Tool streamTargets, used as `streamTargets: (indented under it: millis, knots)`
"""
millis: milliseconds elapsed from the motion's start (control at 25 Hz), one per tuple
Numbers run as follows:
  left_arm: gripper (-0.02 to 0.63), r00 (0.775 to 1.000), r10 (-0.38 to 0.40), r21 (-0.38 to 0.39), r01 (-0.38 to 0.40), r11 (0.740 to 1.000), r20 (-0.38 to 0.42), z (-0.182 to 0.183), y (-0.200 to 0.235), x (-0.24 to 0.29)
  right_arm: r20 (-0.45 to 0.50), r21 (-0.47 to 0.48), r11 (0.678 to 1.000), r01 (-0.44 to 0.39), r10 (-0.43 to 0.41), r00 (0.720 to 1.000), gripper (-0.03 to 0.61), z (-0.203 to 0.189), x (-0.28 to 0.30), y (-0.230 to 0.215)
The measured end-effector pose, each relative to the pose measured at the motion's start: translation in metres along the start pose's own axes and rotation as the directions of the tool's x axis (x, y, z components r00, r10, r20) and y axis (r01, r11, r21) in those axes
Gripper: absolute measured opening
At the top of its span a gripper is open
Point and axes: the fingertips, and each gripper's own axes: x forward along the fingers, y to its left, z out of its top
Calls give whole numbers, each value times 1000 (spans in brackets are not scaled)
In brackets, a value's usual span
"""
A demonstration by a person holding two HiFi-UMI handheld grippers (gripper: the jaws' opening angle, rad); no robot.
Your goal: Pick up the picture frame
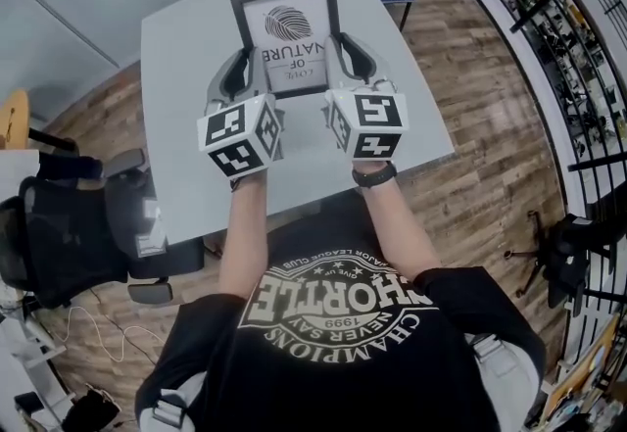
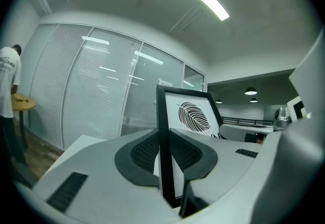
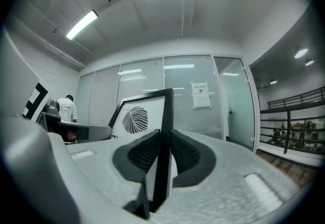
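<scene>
Gripping the picture frame (image 1: 286, 33) by both long sides, over the counter (image 1: 176, 77) and straight ahead. Pinched nearly closed on its left rail with the left gripper (image 1: 245, 70), likewise on its right rail with the right gripper (image 1: 351, 58). Equally near either hand. Long axis away from the body, forearms parallel, pointing level.

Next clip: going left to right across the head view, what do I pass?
Black office chair → left gripper, fingers shut on the frame's left edge → picture frame → right gripper, fingers shut on its right edge → black railing.
</scene>
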Motion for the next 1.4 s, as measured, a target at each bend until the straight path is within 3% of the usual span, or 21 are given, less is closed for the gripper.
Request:
streamTargets:
  millis: [280, 600, 1400]
  knots:
    - [67, 997, -4, 62, -1, 998, 80, 26, -2, -19, 66, -17, 1000, 3, -2, 998, 63, 27, -14, 12]
    - [67, 995, -4, 110, -6, 994, 96, 33, -3, -24, 74, -7, 1000, 12, -12, 997, 63, 28, -17, 15]
    - [67, 997, -6, 98, -2, 995, 82, 25, -11, -14, 58, -24, 999, 23, -21, 998, 63, 21, -17, 3]
